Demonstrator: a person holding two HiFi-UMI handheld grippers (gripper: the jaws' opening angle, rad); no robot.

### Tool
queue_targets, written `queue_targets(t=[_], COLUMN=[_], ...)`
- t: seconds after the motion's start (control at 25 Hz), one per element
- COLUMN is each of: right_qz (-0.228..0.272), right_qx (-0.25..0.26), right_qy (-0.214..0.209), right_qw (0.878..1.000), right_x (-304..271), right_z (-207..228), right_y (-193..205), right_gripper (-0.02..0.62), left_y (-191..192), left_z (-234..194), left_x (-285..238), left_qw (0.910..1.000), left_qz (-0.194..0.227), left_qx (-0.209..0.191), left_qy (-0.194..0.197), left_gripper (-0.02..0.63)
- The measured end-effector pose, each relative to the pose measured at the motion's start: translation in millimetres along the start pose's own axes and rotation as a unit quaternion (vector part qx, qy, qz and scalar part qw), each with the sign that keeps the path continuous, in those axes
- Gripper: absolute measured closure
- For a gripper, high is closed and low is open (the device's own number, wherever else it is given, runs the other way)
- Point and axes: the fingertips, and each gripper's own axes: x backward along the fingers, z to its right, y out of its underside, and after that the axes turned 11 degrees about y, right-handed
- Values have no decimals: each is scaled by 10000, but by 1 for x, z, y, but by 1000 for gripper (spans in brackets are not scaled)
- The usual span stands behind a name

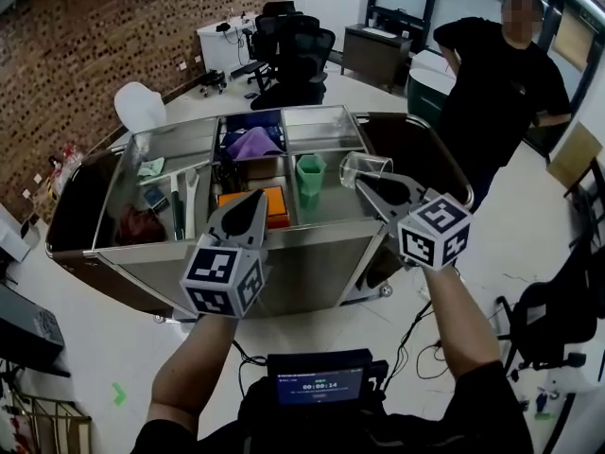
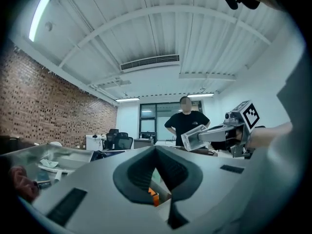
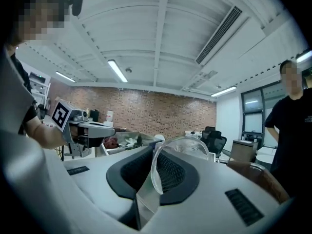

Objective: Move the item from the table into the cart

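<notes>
Right gripper over cart, jaws pinching clear cup rim, left gripper alongside, jaws pressed together.

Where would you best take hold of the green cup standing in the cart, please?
Grip the green cup by its rim wall, coming straight down from above. It stands upright with its mouth open upward inside a walled compartment of the cart, so a sideways approach looks blocked. The shut, empty left claw seems free for it.

A clear cup over the cart's right side, green cup inside just left, person behind
</notes>
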Motion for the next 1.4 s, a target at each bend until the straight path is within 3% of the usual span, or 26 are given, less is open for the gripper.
queue_targets(t=[0.24,0.4,0.8,1.28,1.4], right_qz=[-884,-1737,-3655,-4786,-4914], right_qx=[294,872,1697,2267,2400], right_qy=[-517,-728,-1325,-2088,-2216], right_qw=[9943,9782,9056,8221,8073], right_x=[-55,-95,-157,-174,-180], right_z=[42,52,62,57,52], right_y=[11,26,102,156,166], right_gripper=[574,574,574,574,574], left_y=[-4,-3,16,37,40], left_z=[-20,-40,-79,-97,-101], left_x=[-45,-60,-71,-77,-78], left_qw=[9998,9998,9992,9982,9980], left_qz=[-142,-186,-366,-550,-567], left_qx=[-70,40,143,255,263], left_qy=[-121,-35,68,24,10], left_gripper=[606,606,606,606,606])
